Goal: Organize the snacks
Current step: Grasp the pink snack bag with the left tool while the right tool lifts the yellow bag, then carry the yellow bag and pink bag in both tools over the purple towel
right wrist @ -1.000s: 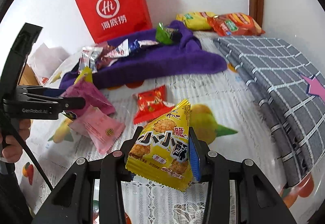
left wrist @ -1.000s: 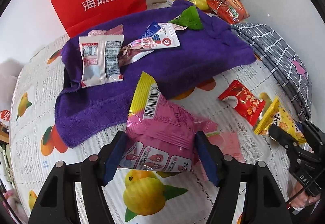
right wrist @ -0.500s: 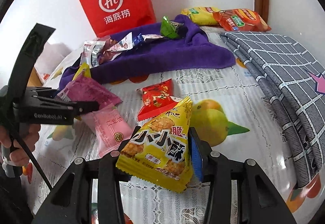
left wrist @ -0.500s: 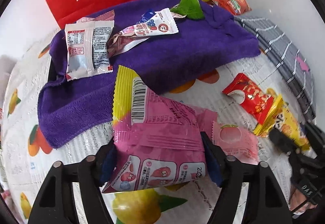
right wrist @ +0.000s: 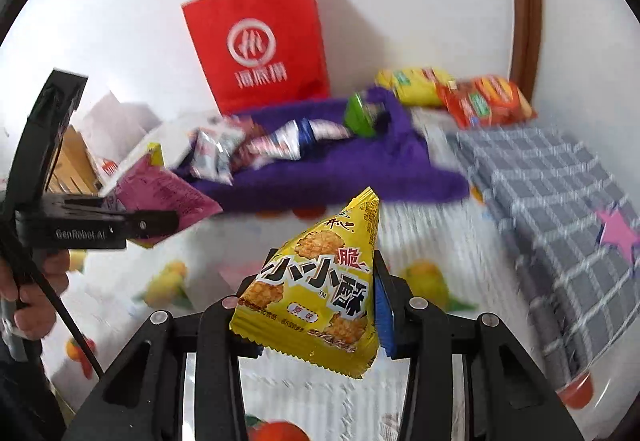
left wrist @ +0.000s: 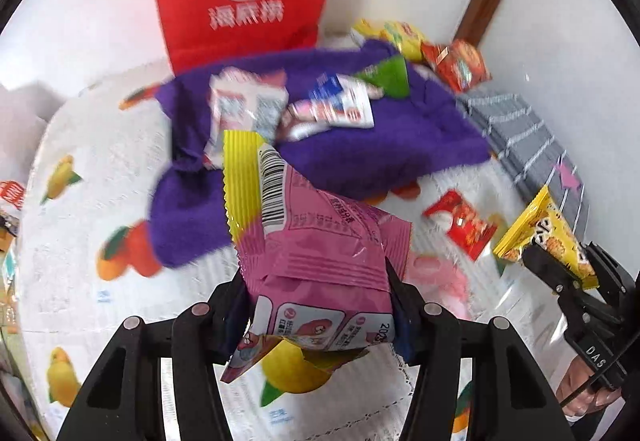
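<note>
My left gripper [left wrist: 320, 309] pinches a pink foil snack packet with a yellow crimped end [left wrist: 316, 241]; its jaws have just been closing, and the pads press the packet's sides. The packet hangs clear above the fruit-printed white tablecloth [left wrist: 80, 201], its long axis running away from me, the yellow end with the barcode pointing up toward the purple fleece towel [left wrist: 400, 145] (blurred). My right gripper [right wrist: 310, 305] is clamped on a yellow triangular crisp packet [right wrist: 324, 281], apex pointing up and away, wide crimped base toward me. A red paper bag [right wrist: 256, 45] stands against the wall beyond.
</note>
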`<action>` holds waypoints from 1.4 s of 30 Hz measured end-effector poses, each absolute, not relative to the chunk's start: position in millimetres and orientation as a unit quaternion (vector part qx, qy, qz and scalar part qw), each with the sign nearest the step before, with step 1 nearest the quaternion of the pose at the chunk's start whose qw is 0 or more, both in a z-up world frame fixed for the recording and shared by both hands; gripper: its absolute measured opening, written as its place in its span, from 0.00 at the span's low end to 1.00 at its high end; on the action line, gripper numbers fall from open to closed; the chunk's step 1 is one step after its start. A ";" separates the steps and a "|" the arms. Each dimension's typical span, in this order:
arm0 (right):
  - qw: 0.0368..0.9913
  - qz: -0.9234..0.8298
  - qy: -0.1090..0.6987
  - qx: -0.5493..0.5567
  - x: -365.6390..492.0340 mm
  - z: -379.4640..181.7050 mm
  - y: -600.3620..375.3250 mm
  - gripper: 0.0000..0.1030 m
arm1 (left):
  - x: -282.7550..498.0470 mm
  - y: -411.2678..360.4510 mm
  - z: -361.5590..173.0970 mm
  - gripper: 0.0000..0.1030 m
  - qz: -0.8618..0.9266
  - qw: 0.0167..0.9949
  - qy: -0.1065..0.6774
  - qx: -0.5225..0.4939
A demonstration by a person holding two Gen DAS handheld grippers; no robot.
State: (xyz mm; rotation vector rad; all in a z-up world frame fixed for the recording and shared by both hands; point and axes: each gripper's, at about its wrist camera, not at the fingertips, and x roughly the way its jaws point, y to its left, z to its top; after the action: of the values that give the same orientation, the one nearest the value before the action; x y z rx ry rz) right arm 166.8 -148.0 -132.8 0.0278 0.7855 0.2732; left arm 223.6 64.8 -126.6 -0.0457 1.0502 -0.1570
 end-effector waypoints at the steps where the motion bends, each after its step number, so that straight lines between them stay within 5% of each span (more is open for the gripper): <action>1: 0.917 0.137 0.373 0.011 170.6 -122.1 -145.0 0.40 | 223.9 68.5 -116.7 0.54 -0.072 0.866 0.494 -0.027; 16: 0.921 0.184 0.343 0.027 283.4 -18.8 -107.1 0.40 | 278.1 99.8 -30.4 0.54 -0.041 0.905 0.418 -0.072; 42: 0.890 0.158 0.428 0.011 389.3 -78.7 -84.1 0.40 | 351.3 113.7 -70.8 0.54 -0.012 0.897 0.432 -0.096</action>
State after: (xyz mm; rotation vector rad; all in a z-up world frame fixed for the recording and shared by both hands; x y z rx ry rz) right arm 389.3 -84.1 -78.7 0.0232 0.8898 0.3281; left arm 351.3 113.7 -70.8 -0.1990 0.8958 -0.0247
